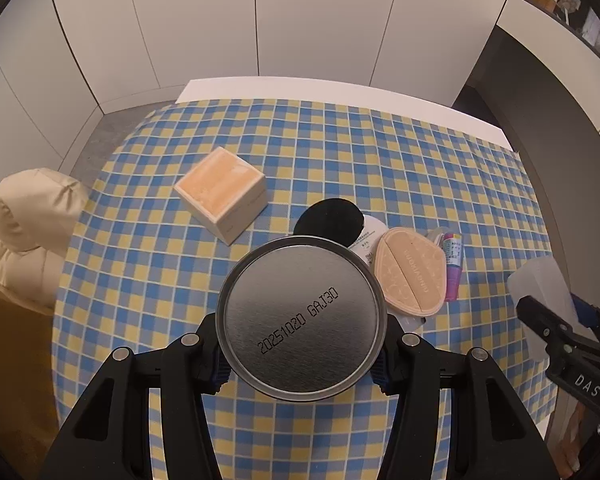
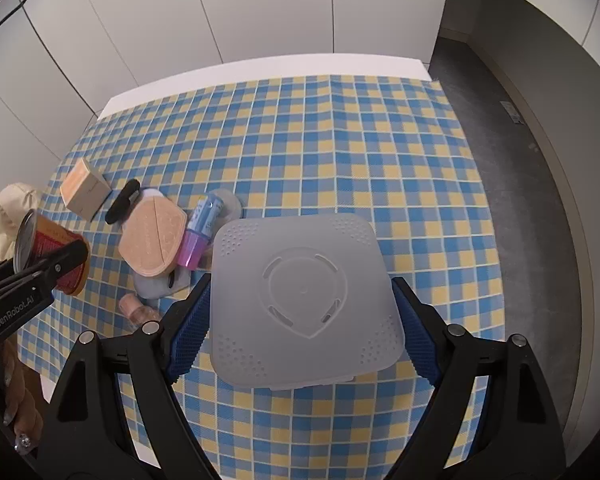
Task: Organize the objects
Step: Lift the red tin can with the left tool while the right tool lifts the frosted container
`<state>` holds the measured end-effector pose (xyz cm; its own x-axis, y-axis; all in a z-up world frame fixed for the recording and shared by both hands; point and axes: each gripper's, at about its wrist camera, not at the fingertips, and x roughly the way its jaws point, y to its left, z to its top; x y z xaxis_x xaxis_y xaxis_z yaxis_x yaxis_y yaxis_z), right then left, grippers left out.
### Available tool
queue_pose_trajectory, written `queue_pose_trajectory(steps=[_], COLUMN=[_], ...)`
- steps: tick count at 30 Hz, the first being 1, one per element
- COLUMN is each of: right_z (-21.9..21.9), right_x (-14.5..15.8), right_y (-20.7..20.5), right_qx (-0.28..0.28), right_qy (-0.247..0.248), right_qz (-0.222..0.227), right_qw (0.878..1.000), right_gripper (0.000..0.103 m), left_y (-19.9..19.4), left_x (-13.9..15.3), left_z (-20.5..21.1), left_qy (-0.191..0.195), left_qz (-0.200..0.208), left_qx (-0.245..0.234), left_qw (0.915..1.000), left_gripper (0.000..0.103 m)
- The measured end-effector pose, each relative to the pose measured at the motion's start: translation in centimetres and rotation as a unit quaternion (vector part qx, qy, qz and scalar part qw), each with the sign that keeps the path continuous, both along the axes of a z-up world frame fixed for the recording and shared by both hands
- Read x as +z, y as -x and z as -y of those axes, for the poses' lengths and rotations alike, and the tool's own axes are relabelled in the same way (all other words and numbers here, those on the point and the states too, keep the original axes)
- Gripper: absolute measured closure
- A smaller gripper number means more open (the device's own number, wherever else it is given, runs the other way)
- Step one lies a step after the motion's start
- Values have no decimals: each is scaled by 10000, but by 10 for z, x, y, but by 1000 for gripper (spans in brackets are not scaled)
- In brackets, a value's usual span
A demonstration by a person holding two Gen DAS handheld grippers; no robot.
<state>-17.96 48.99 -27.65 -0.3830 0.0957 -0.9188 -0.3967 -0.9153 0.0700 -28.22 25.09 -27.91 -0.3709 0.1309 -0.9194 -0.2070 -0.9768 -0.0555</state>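
Note:
My left gripper [image 1: 300, 354] is shut on a red tin can [image 1: 300, 316] whose silver base faces the camera; the can also shows in the right wrist view [image 2: 50, 254]. My right gripper [image 2: 302, 328] is shut on a translucent white square box [image 2: 304, 300], held above the checked tablecloth [image 2: 340, 152]; it shows in the left wrist view [image 1: 540, 292]. On the cloth lie a wooden box [image 1: 222, 194], a black round puff [image 1: 328, 216], a beige puff pack [image 1: 410, 270] and a purple-capped tube [image 2: 200, 228].
A small pink bottle [image 2: 134, 308] and a grey pouch [image 2: 156, 284] lie near the cloth's front left. A cream jacket [image 1: 24, 216] hangs at the left. White cabinet doors [image 1: 260, 20] stand behind the table. Grey floor [image 2: 520, 160] runs on the right.

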Motion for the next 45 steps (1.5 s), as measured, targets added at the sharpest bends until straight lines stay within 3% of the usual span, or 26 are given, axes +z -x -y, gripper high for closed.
queue_pose_trajectory(steps=[9, 13, 27, 45], right_z=[2, 3, 20, 54], right_x=[37, 54, 143, 254], right_y=[-12, -15, -32, -52], right_qx=[8, -8, 90, 399], right_qy=[-135, -78, -335, -721], right_qz=[-171, -296, -590, -1085], right_qw=[9998, 9995, 9977, 9907], right_gripper=[17, 17, 17, 17], left_y=[-2, -8, -23, -53], left_x=[19, 36, 135, 232], left_z=[13, 13, 18, 17], left_qy=[-111, 39, 123, 95], left_qz=[257, 163, -335, -795], left_qx=[3, -89, -217, -203], left_qw=[9996, 9998, 9991, 9966], left_gripper=[49, 49, 49, 49])
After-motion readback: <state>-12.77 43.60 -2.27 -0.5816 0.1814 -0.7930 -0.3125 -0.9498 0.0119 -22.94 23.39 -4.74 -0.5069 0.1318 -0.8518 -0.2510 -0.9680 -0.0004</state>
